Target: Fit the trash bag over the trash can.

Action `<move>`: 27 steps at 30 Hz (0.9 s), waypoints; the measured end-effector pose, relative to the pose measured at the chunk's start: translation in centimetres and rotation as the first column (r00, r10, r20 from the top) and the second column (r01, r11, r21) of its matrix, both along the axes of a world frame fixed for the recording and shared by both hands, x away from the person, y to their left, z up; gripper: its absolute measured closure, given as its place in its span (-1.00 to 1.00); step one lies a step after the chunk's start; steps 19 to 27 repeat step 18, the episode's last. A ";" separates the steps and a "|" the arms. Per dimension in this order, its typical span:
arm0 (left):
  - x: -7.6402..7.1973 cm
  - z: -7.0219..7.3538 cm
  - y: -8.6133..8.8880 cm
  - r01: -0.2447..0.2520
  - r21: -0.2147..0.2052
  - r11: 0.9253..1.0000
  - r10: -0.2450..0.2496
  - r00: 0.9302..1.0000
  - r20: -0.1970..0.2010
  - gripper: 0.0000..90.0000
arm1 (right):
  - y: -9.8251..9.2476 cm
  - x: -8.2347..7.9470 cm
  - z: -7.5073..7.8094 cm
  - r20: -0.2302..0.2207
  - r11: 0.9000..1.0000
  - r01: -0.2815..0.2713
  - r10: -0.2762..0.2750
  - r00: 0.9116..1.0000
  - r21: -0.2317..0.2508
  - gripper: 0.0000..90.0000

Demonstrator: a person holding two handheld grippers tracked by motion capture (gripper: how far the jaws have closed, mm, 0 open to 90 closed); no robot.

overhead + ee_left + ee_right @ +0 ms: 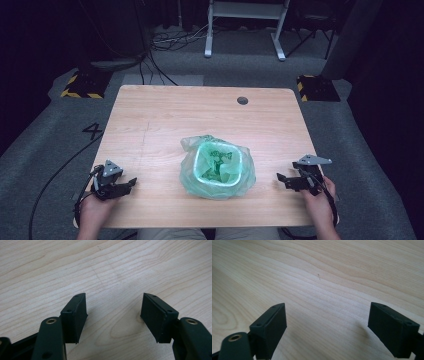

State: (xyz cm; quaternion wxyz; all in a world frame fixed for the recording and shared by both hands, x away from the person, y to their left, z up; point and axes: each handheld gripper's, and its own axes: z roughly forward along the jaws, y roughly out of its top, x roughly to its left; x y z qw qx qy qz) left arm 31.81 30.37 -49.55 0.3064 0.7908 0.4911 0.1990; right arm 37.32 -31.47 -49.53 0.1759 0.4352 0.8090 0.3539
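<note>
Green translucent plastic bag (218, 169) draped over a small pale square bin sits near the middle of the light wooden desk (165, 115), a little toward my side, well apart from both claws. My worry is the film — it is thin and slack, so a pinch taken too low could catch the bin wall with it, or a pull from one side alone could drag or tip the light bin, judging by how loosely it sits. A grab at the bunched folds might also tear. My left claw (131, 183) rests low at the near left edge, jaws spread wide with bare wood between them, pointing inward toward the bag. My right claw (280, 180) mirrors it at the near right edge — also wide open, nothing in it, close over the desk
</note>
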 end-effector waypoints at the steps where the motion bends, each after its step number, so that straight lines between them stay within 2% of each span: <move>1: 0.1 0.0 0.0 -0.002 0.003 1.000 0.002 1.000 0.005 -0.17 | 0.2 0.2 -0.2 0.000 1.000 0.005 -0.005 1.000 -0.001 -0.66; 2: 0.1 0.0 0.0 -0.004 0.007 1.000 0.004 1.000 0.010 -0.18 | 0.3 0.5 -0.5 -0.004 1.000 0.004 -0.004 1.000 -0.001 -0.67; 4: 0.2 -0.2 0.0 -0.009 -0.003 1.000 0.009 1.000 0.019 -0.18 | 0.7 0.7 -0.9 0.031 1.000 0.009 -0.008 0.999 -0.015 -0.73; 10: 0.2 -0.7 0.3 -0.005 -0.056 0.998 0.007 0.999 0.044 -0.23 | 0.8 0.8 -0.9 0.024 0.999 0.026 -0.026 0.999 -0.019 -0.79; 13: 0.2 -0.9 0.4 -0.002 -0.061 0.998 0.006 0.998 0.057 -0.23 | 0.8 0.6 -0.9 0.024 0.999 0.047 -0.047 0.999 -0.019 -0.81; 18: 0.3 -0.9 0.4 0.001 -0.060 0.998 0.002 0.998 0.057 -0.25 | 0.9 0.5 -0.9 0.019 0.997 0.069 -0.068 0.997 -0.021 -0.84; 27: 0.3 -0.9 0.4 0.001 -0.060 0.998 0.002 0.998 0.057 -0.25 | 0.9 0.5 -0.9 0.019 0.997 0.069 -0.068 0.997 -0.021 -0.84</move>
